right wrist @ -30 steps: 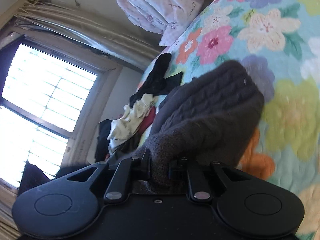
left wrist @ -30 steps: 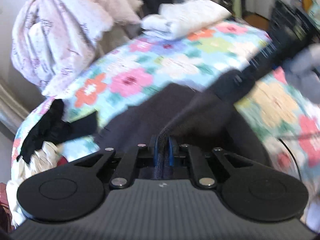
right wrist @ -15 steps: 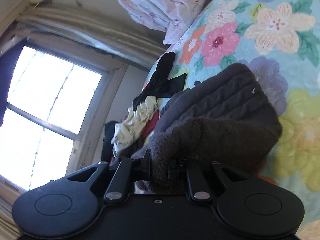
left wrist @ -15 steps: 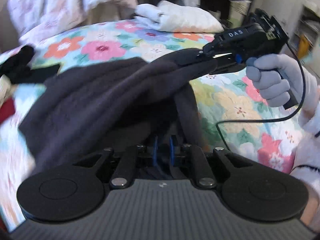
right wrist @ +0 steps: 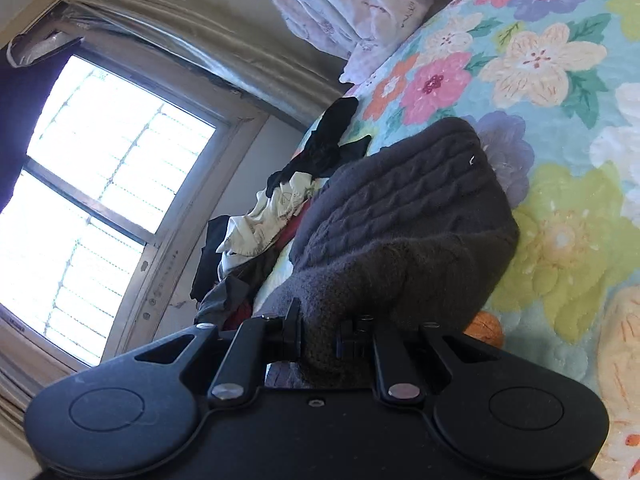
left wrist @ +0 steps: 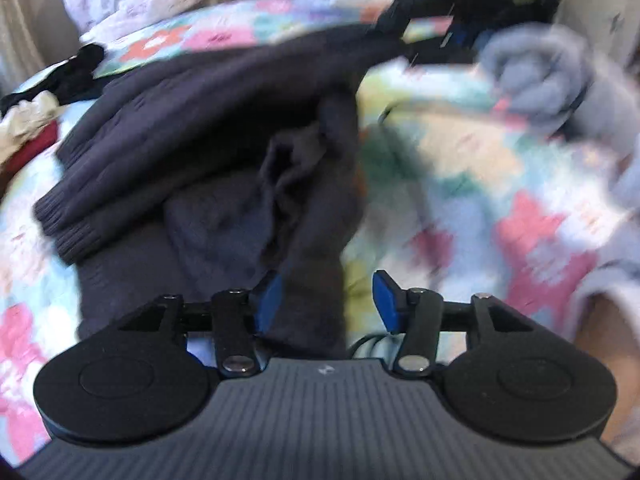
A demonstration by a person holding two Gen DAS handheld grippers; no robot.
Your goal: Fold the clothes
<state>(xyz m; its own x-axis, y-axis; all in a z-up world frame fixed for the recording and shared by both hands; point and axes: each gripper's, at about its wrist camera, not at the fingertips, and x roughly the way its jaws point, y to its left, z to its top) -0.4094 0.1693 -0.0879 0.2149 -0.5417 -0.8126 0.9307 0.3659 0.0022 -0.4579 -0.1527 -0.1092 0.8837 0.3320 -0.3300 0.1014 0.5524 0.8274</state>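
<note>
Left gripper [left wrist: 328, 300]: my view looks steeply down on the bed. Its jaws have just been opening and now stand apart. A fold of the dark sweater [left wrist: 208, 120] lies between them against the left blue pad [left wrist: 269, 300]; the right pad is clear of it, so I read no grip here.

Right gripper [right wrist: 320, 340]: tipped only a little below level and rolled, so the window [right wrist: 92, 184] leans across my view. Its fingers are clamped on a thick bunch of the sweater's knit and hold that edge raised.

Right hand [left wrist: 536, 76]: in a pale glove, seen blurred in my left view at the upper right, gripping the other tool's handle. I cannot make out that tool's fingers from here.

Sweater: on the flowered bedspread [right wrist: 560, 220], partly doubled over. The ribbed hem lies towards the left in my left view, and the cable-knit side faces my right camera.

Edges: the bed's far edge curves below the window, lined with a heap of loose clothes [right wrist: 260, 220] and a black garment [right wrist: 324, 144]. A pale lilac blanket [right wrist: 352, 4] is bunched at the far end.

Open room: bare bedspread to the right of the sweater in both views. A thin cable [left wrist: 384, 116] crosses it near the sweater.
</note>
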